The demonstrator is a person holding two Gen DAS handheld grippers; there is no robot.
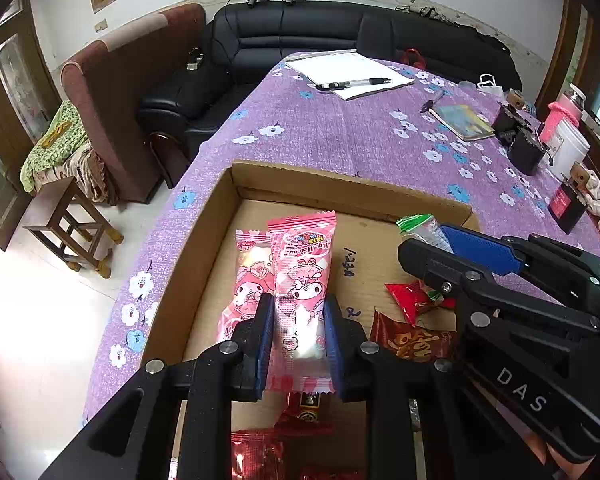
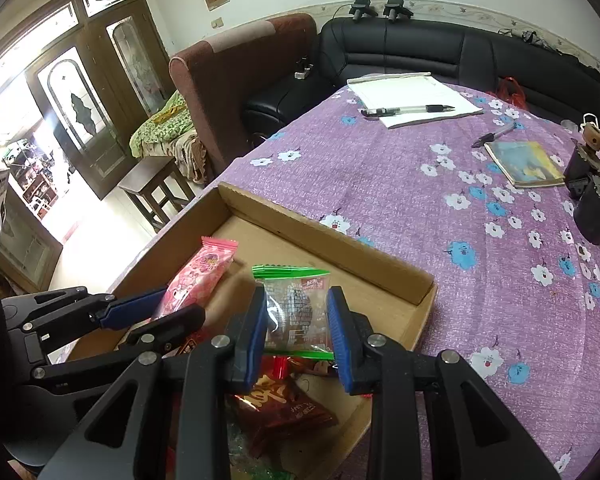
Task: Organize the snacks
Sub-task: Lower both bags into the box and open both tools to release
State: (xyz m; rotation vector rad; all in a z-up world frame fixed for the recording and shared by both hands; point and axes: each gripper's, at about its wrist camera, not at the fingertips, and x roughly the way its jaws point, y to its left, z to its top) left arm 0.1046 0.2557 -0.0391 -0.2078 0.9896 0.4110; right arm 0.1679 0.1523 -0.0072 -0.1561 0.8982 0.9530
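A shallow cardboard box [image 1: 340,188] sits on the purple table. My left gripper [image 1: 298,340] is shut on a pink cartoon snack packet [image 1: 302,280] above the box; a second pink packet [image 1: 248,280] lies beside it on the box floor. My right gripper [image 2: 298,328] is shut on a clear green-edged snack packet [image 2: 296,308] and holds it over the box [image 2: 324,240]. It shows in the left wrist view [image 1: 432,236] at the right. Red and brown snack packets [image 1: 412,340] lie in the box below both grippers.
The purple flowered tablecloth [image 1: 340,128] carries a notepad with a pen [image 1: 352,82], a small book [image 1: 462,120], black holders [image 1: 520,140] and a white jar [image 1: 568,148]. A black sofa [image 1: 320,32], brown armchair [image 1: 112,92] and wooden stool [image 1: 68,228] stand beyond the table's left edge.
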